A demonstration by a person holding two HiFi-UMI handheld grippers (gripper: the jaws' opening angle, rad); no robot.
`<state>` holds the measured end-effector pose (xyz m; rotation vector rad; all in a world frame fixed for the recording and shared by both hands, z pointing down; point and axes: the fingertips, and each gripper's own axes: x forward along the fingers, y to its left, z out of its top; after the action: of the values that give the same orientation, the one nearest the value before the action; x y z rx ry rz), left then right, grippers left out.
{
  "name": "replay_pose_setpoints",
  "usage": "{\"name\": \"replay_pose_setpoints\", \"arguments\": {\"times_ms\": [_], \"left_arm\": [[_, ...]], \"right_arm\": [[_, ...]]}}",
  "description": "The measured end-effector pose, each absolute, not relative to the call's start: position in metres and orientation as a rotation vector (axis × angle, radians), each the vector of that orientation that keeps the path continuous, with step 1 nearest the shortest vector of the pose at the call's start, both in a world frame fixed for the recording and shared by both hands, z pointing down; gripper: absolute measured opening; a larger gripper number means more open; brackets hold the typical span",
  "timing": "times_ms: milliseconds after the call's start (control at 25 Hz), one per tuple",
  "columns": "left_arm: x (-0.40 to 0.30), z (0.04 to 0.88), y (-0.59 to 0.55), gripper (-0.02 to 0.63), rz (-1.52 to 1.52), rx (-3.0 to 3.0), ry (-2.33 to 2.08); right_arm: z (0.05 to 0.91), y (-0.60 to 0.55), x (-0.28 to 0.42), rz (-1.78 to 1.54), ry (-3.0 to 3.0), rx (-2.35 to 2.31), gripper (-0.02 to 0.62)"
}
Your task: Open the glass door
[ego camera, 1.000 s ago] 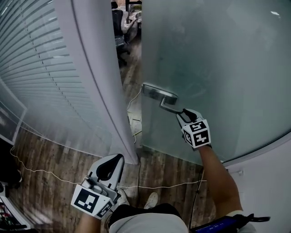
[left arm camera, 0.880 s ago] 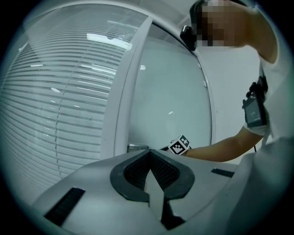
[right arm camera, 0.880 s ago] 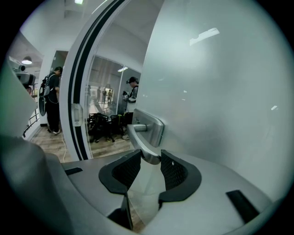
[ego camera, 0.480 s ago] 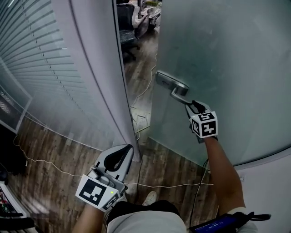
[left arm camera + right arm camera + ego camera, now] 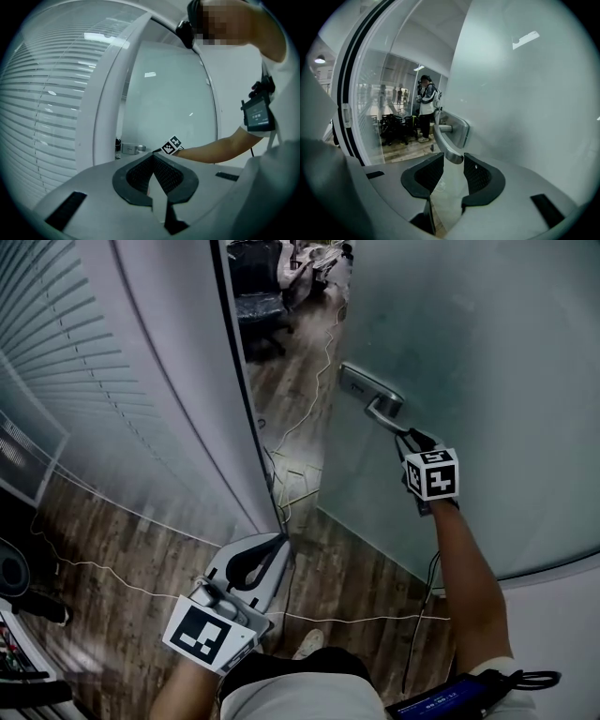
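Observation:
The frosted glass door stands partly open, with a gap between it and the white frame post. Its metal lever handle sticks out toward me. My right gripper is shut on the free end of that lever; in the right gripper view the handle ends between the two black pads of the right gripper. My left gripper hangs low near the foot of the frame post, pointing level. Seen from the left gripper itself, its pads meet with nothing between them.
A glass wall with blinds runs left of the post. A thin white cable lies across the wooden floor in the doorway. An office chair stands beyond the gap, and a person stands farther inside.
The door has swung further open and the gap beside the frame post has widened. My right gripper has moved up and to the right with the handle. The left gripper has drifted slightly right.

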<state>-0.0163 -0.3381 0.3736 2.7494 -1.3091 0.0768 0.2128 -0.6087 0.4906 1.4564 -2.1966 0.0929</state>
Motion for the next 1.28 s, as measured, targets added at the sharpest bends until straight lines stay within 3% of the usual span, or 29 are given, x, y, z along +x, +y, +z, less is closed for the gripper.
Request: {"name": "replay_pose_setpoints", "arguments": {"times_ms": [360,520,800,1280], "left_arm": [[-0.013,0.38,-0.337,0.0,0.073,2.769,-1.28],[-0.023,0.361,-0.337,0.0,0.054,2.785,-1.25],[-0.035,0.338,-0.329,0.0,0.013,2.827,-1.179],[-0.089,0.295,-0.314,0.0,-0.022,2.933,-0.975]], "right_arm": [[0.47,-0.584,0.217,0.035,-2.249,1.512,0.133],[0.43,-0.557,0.204,-0.007,-2.292,1.561,0.055],[0.369,-0.482,0.18,-0.072,-2.398,1.654,0.003],[0.3,-0.356,0.102,-0.118,-2.406,1.796,0.002]]}}
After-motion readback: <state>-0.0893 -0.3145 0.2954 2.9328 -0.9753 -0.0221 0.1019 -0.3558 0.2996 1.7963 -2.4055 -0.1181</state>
